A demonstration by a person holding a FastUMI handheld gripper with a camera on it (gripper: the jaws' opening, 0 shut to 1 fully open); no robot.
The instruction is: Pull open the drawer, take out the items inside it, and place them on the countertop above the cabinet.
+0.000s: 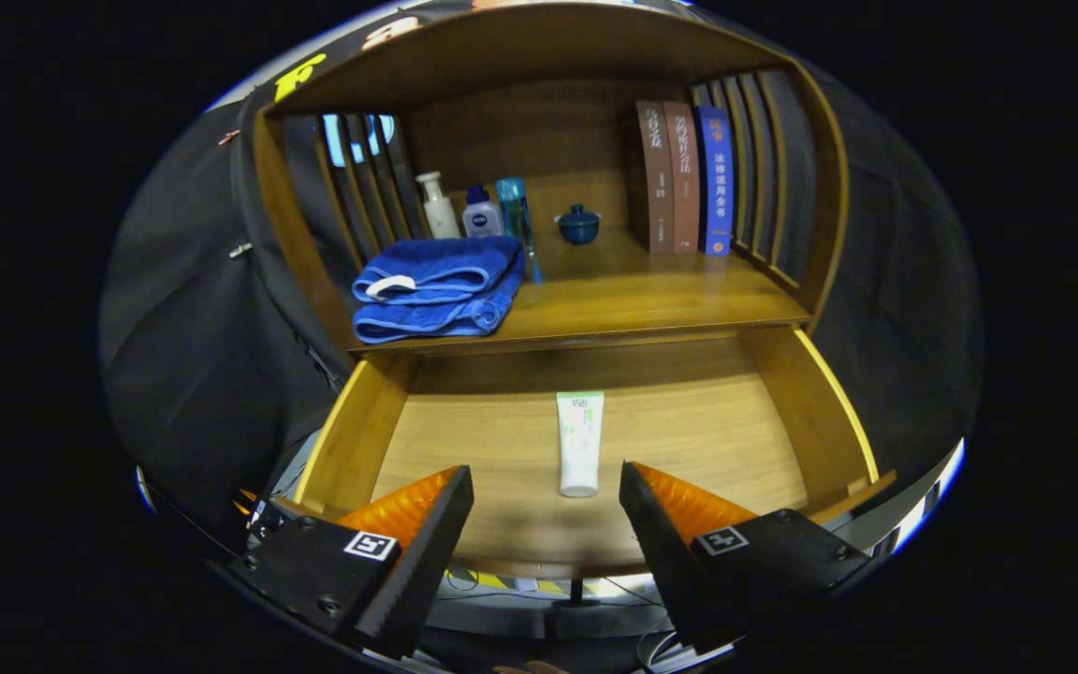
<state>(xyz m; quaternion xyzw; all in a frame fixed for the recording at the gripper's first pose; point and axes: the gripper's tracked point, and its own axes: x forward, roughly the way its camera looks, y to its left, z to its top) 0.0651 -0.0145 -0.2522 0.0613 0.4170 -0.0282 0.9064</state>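
Your hand-held gripper (546,524) hung wide open and empty over the tube (580,443) at lower centre of the drawer (824,412); I judged a skewed pinch might squirt it aside.

The drawer (352,440) is open; a tube (580,442) lies inside, just ahead of the spread gripper (546,482).

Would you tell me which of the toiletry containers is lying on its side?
The white tube in the open drawer, just ahead of the open gripper; the three bottles on the countertop stand upright.
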